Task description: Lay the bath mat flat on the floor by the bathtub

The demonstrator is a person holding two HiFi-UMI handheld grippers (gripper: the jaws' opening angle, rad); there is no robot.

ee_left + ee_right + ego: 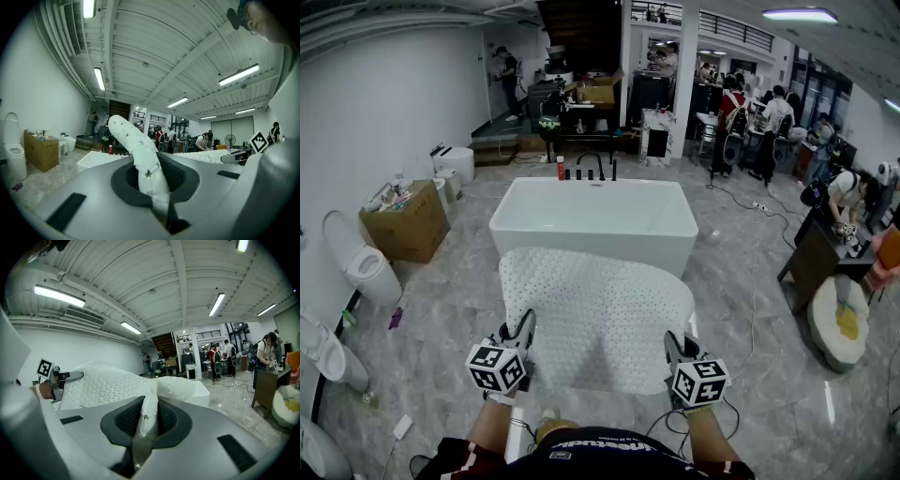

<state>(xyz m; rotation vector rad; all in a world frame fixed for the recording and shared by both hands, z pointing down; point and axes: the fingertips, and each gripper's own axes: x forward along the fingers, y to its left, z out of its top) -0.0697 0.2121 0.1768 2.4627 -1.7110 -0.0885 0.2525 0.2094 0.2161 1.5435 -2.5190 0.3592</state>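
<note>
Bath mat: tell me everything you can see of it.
The bath mat is white, soft and rubbery-looking, dotted with small holes, with rounded corners. It is spread out off the floor, its near edge pinched by the left gripper and the right gripper, its far edge reaching toward the bathtub; contact there is unclear.

White dotted bath mat (595, 314), white bathtub (675, 246), grey floor (450, 309).

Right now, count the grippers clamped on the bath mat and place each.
2. The left gripper pinches the bath mat at its near left edge; the right gripper pinches its near right edge. Neither is hidden.
</note>
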